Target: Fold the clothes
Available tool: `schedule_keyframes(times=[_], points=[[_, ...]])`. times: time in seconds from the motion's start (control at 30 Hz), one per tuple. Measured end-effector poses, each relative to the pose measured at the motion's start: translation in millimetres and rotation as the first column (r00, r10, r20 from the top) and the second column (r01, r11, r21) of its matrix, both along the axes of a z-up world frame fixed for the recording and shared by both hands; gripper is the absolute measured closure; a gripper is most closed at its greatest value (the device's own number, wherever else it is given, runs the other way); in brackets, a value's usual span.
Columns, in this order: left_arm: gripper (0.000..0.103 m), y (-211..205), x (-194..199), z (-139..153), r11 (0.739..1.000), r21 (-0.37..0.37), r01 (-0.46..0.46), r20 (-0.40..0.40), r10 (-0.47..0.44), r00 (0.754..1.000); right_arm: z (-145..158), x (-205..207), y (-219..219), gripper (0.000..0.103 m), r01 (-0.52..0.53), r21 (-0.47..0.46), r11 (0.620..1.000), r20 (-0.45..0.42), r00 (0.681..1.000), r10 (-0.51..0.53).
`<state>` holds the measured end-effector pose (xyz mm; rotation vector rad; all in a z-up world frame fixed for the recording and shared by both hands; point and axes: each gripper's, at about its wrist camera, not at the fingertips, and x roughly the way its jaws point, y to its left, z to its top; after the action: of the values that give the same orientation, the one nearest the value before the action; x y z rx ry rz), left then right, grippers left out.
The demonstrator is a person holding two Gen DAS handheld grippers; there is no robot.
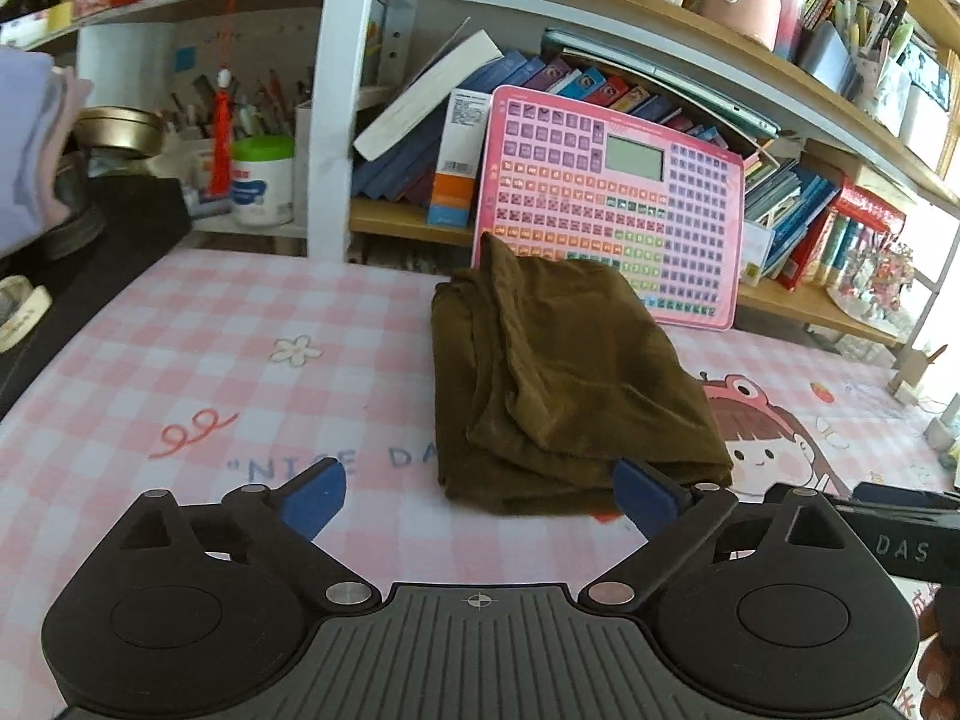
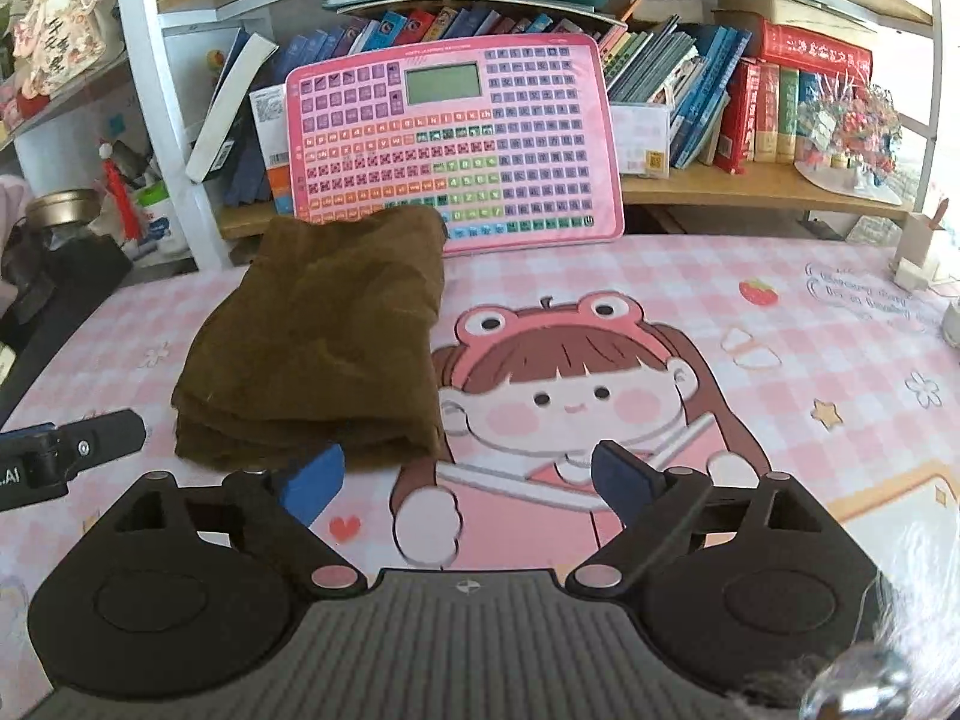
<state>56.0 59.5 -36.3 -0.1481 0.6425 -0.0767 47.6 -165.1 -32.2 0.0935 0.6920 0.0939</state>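
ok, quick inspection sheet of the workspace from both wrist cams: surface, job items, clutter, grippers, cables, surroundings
Surface: pink checked table cover with a cartoon girl print, flat.
Job's things: brown garment lies folded in a compact stack, far end against the pink keyboard toy.
Clutter: small white holder at the table's right edge; black item at the left edge.
Grippers: left gripper open, nothing between the jaws, just short of the garment's near edge; right gripper open, empty, over the cartoon print.
Cables: nothing seen.
Surroundings: shelves with books, white jar, red tassel.
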Motion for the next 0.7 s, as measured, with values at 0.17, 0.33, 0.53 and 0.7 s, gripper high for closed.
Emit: schedule_keyframes(times=[0.17, 0.33, 0.53, 0.7], points=[[0.004, -14, -16, -2, 0.998, 0.036, -0.047, -0.018, 0.048, 0.999, -3, -11, -3, 0.009, -0.025, -0.018, 1.0, -0.017, 1.0, 0.025], [0.002, -32, -31, -6, 0.995, 0.084, -0.047, -0.02, 0.048, 0.999, -5, -17, -7, 0.008, -0.056, -0.029, 0.998, -0.026, 0.998, 0.055], [0.002, -42, -40, -9, 0.995, 0.091, -0.047, -0.036, 0.05, 0.998, -5, -21, -12, 0.007, -0.068, -0.038, 0.997, -0.024, 0.997, 0.067], [0.0, -43, -39, -8, 0.994, 0.092, -0.059, -0.038, 0.063, 0.997, -6, -23, -12, 0.007, -0.086, -0.037, 0.996, -0.03, 0.996, 0.085]])
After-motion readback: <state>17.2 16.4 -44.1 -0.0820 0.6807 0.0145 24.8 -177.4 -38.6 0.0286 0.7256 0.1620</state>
